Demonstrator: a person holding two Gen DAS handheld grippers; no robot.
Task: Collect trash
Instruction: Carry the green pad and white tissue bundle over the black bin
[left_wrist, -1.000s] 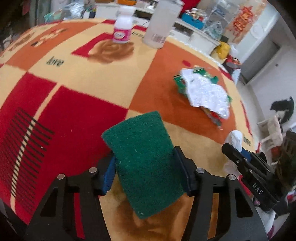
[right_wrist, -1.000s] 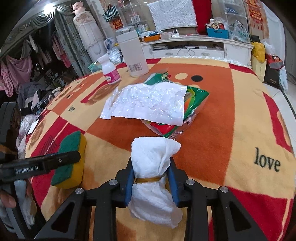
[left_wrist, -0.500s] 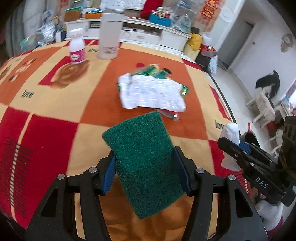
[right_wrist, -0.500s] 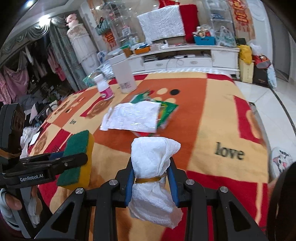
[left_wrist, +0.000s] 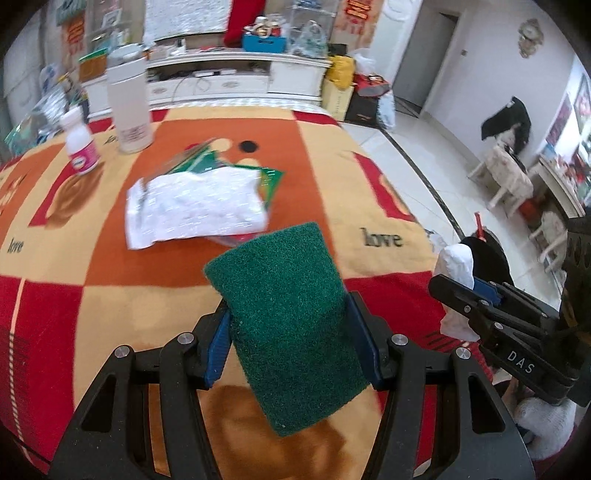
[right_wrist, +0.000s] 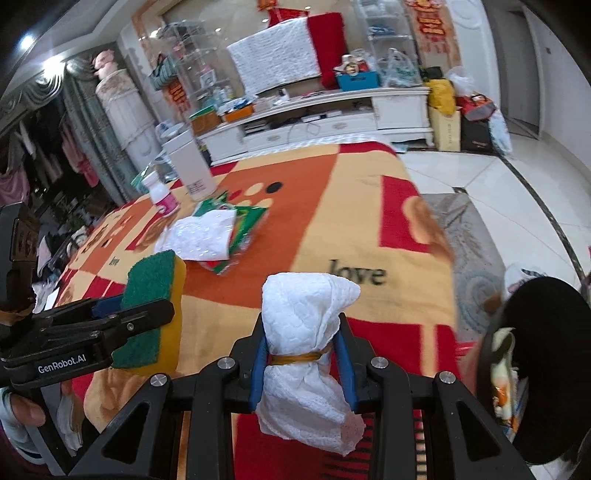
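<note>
My left gripper (left_wrist: 288, 343) is shut on a green and yellow scrub sponge (left_wrist: 288, 317), held above the near edge of the blanket-covered table (left_wrist: 314, 173); the sponge also shows in the right wrist view (right_wrist: 153, 291). My right gripper (right_wrist: 303, 358) is shut on a white paper towel bundle (right_wrist: 304, 339) tied with a rubber band; the bundle also shows in the left wrist view (left_wrist: 456, 266). A crumpled white plastic wrapper (left_wrist: 192, 208) lies on green and red packets (left_wrist: 271, 181) at mid table. A black trash bin (right_wrist: 539, 365) with scraps inside stands at the right, beside the table.
A tall white canister (left_wrist: 129, 107) and a small white bottle with a pink label (left_wrist: 81, 144) stand at the table's far left. A white TV cabinet (left_wrist: 236, 81) with clutter is behind. White tiled floor (left_wrist: 436, 166) and chairs (left_wrist: 509, 181) lie to the right.
Both grippers, still holding the sponge and the paper towel bundle, have swung right and pulled back from the table. The trash bin has come into the right wrist view.
</note>
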